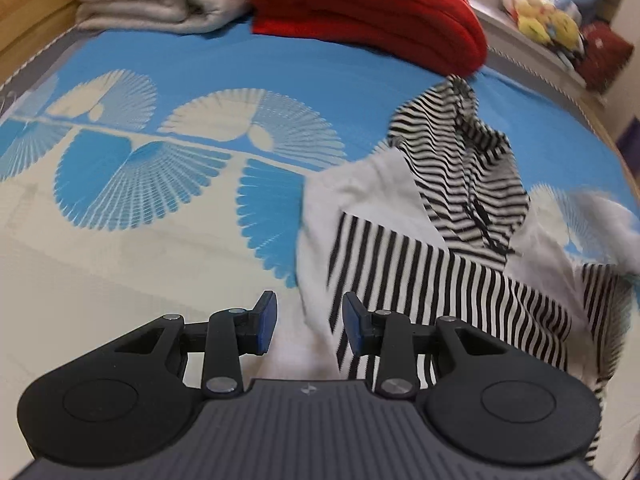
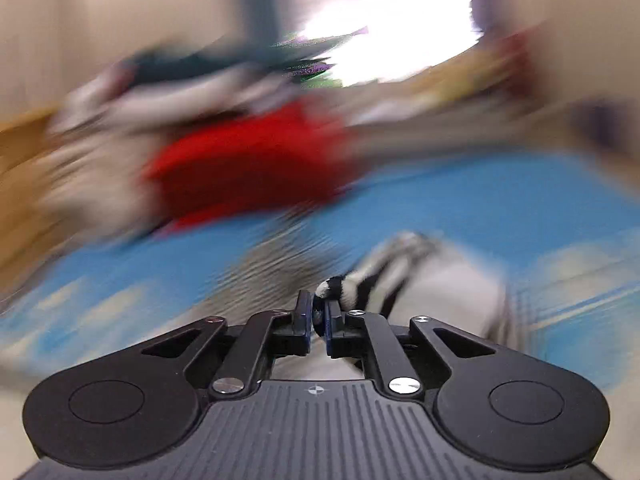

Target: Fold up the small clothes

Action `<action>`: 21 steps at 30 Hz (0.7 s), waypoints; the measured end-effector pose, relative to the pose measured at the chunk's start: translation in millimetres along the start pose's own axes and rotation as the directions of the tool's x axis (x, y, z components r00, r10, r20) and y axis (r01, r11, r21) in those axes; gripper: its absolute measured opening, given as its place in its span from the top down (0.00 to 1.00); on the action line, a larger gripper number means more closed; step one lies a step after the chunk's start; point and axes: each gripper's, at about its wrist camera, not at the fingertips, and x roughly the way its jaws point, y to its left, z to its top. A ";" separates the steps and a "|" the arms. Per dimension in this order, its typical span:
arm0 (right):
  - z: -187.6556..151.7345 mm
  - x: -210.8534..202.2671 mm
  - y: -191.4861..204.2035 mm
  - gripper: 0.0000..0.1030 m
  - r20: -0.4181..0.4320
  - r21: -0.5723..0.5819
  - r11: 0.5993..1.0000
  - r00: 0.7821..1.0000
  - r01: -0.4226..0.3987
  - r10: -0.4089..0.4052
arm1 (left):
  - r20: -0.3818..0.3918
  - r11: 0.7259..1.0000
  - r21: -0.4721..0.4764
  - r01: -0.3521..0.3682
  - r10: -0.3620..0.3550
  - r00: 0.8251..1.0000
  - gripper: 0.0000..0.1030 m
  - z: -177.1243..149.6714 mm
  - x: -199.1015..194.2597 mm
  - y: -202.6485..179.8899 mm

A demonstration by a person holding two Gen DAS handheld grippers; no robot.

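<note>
Striped garment [image 1: 460,248]: crumpled on the bed [image 1: 168,240], right of centre, below the red blanket [image 1: 368,16]. Left gripper [image 1: 310,326]: spread, empty, at the garment's white edge. Right gripper [image 2: 318,316]: narrow gap, pinching a striped fold [image 2: 340,288]; view blurred.

In the right wrist view we find nearly everything beyond the right gripper [image 2: 318,316] smeared by motion; the red blanket [image 2: 248,168] and the pale bundles beside it are streaks, and we cannot name the objects against the bright window [image 2: 384,28]. In the left wrist view the striped garment [image 1: 460,240] runs under the left gripper [image 1: 310,322] and off the right edge; the yellow toys [image 1: 548,20] are too blurred to identify.
</note>
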 end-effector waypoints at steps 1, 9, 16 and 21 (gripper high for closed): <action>-6.5 10.4 16.6 0.82 -0.098 0.007 0.997 0.992 -0.079 0.079 | 0.000 1.000 -0.014 0.008 -0.008 1.000 0.61 0.5 -1.7 4.1; -13.2 12.1 24.7 0.62 -0.335 0.223 0.966 0.941 0.128 -0.047 | -0.009 0.998 -0.047 0.028 -0.029 1.000 0.61 0.7 -2.2 11.0; -27.8 1.2 -38.5 0.59 -0.338 0.380 0.858 0.916 0.344 -0.218 | -0.072 0.995 -0.090 0.041 -0.047 0.996 0.73 -6.3 27.4 4.6; -18.2 7.2 -64.3 0.59 -0.334 0.393 0.848 0.915 0.355 -0.229 | -0.121 0.985 -0.154 0.082 -0.101 0.988 0.78 -10.2 51.6 -8.6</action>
